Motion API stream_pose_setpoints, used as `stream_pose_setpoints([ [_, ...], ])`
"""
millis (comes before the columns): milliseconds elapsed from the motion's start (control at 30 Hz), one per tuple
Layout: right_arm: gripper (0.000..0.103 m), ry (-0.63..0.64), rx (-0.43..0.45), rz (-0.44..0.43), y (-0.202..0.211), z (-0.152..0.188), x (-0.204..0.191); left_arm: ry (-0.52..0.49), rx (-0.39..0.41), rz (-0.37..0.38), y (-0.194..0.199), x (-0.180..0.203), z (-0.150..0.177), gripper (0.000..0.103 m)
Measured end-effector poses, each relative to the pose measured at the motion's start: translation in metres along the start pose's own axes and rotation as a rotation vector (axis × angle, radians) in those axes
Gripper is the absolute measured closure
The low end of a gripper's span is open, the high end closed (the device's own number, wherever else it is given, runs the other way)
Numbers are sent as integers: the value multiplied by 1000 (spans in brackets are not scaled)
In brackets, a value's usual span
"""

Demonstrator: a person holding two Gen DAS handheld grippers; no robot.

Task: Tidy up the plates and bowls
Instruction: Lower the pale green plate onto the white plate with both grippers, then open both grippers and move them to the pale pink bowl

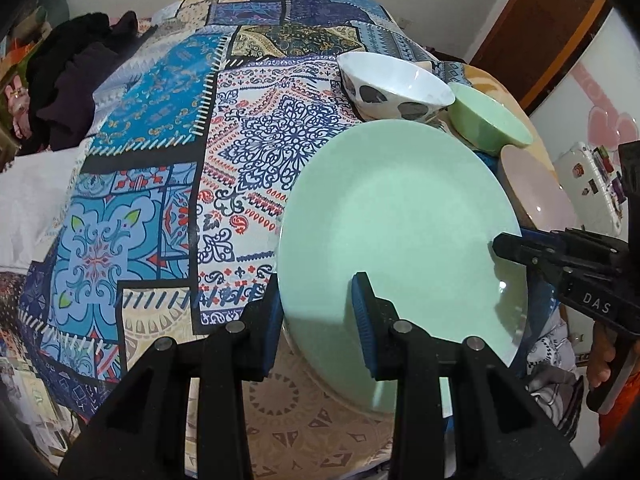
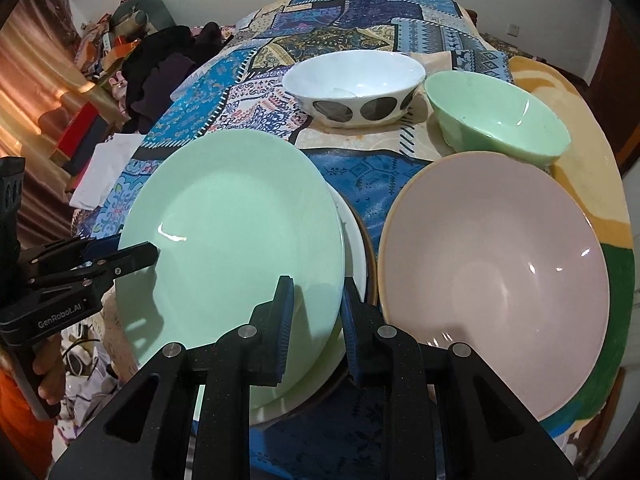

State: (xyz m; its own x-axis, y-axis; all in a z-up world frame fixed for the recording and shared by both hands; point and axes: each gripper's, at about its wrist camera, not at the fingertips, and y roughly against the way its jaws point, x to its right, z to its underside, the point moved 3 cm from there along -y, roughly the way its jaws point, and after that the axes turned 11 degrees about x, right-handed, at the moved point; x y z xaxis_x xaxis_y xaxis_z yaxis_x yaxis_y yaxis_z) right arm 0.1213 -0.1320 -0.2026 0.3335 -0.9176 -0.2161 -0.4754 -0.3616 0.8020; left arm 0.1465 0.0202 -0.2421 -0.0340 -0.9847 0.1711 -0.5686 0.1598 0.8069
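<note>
Your left gripper [image 1: 318,312] and right gripper [image 2: 316,312] straddle opposite rims of the green plate [image 2: 240,232]; clamped or apart, you cannot tell. The two-sided hold probably keeps it level over the white plate [image 2: 354,248].

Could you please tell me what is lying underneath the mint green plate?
A white plate peeks out under the green plate, with a darker rim beneath; the rest is covered.

Legible markings, placed relative to the green plate [image 1: 400,248]:

1. "DAS": white letters on the black body of the right gripper [image 1: 496,246], at the plate's right rim.
2. "GenRobot.AI": white lettering on the black body of the left gripper [image 2: 154,254], at the plate's left rim.
</note>
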Motion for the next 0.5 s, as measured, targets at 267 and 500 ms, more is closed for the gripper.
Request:
stream_pose_setpoints([
  [267, 82, 27, 0, 1, 0, 4, -6, -2, 6, -27, -5, -3, -3, 69],
  [500, 82, 30, -4, 1, 0, 4, -7, 0, 6, -23, -7, -7, -2, 69],
])
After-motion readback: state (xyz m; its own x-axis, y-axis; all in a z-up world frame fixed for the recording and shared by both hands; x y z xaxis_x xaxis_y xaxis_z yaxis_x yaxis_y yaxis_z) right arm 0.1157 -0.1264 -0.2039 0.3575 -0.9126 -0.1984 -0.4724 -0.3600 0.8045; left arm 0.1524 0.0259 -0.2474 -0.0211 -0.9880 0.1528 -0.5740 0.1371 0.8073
